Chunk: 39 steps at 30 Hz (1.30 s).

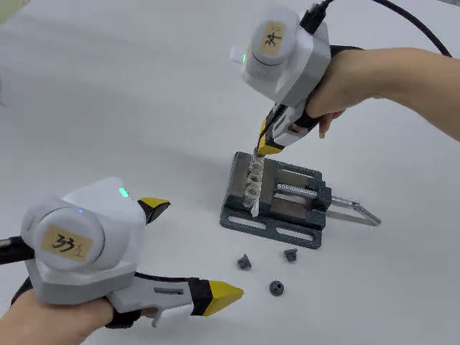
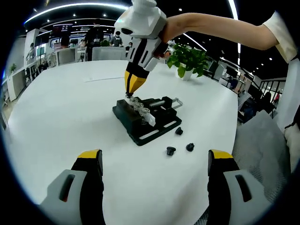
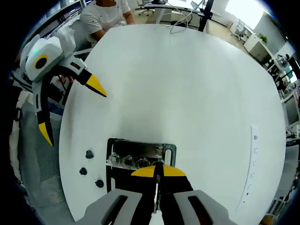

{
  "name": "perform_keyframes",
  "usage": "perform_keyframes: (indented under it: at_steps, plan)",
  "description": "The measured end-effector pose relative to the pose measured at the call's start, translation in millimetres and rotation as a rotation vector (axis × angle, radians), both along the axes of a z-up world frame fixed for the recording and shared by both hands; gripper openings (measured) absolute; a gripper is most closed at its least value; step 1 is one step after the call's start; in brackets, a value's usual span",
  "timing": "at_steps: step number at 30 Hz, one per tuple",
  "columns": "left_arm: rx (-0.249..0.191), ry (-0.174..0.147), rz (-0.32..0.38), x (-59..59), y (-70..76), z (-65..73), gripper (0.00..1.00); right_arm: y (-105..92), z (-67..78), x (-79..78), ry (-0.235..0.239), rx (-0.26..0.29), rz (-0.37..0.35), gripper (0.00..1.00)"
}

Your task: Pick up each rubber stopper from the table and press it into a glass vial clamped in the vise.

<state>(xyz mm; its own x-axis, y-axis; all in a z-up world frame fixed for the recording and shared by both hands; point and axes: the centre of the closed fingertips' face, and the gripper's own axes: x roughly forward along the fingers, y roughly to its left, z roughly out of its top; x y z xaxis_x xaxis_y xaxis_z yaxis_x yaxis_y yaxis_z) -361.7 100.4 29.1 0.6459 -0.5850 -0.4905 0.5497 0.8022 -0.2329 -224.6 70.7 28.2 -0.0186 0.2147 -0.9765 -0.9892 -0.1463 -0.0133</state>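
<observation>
1. On the white table [image 1: 108, 86], a dark vise [image 1: 234, 185] is sitting with a row of clear glass vials [image 1: 253, 185] standing upright, clamped between its jaws.
2. Over the far end of that row, the right gripper [image 1: 262, 149] is pointing steeply down. Its yellow tips are pressed together and sitting right at the mouth of the end vial. From where I am standing, I cannot tell whether anything is pinched between them.
3. Just beside the vise, on the person's side of it, three dark rubber stoppers [image 1: 244, 261] are lying loose on the table, each apart from the others and none touching the vise.
4. Nearer the person and well apart from the vise, the left gripper [image 1: 198, 248] is hovering above the bare tabletop. Its jaws are spread wide and holding nothing.
5. Across the table in the left gripper view, a green potted plant [image 2: 187, 58] is standing near the far edge.
</observation>
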Motion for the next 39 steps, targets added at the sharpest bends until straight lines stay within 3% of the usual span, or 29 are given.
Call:
perform_keyframes:
  at_steps: [7,12,20,30,39]
  plan:
    - [0.003,-0.021,-0.005,1.2,-2.6,7.6,0.92,0.1,0.6,2.9,0.007,0.047,-0.029,0.00]
    - [0.007,-0.024,-0.016,-1.8,-3.6,10.6,0.92,-0.7,1.5,-1.3,0.040,0.131,-0.081,0.00]
    - [0.012,-0.025,-0.020,-2.6,-4.0,9.9,0.92,0.2,2.5,-1.3,0.030,0.189,-0.070,0.00]
    - [0.011,-0.021,-0.026,-2.9,-6.8,8.6,0.92,0.6,1.6,3.4,0.032,0.226,-0.073,0.00]
    - [0.013,-0.020,-0.027,-2.7,-7.1,7.2,0.92,1.4,1.0,8.0,0.024,0.220,-0.052,0.00]
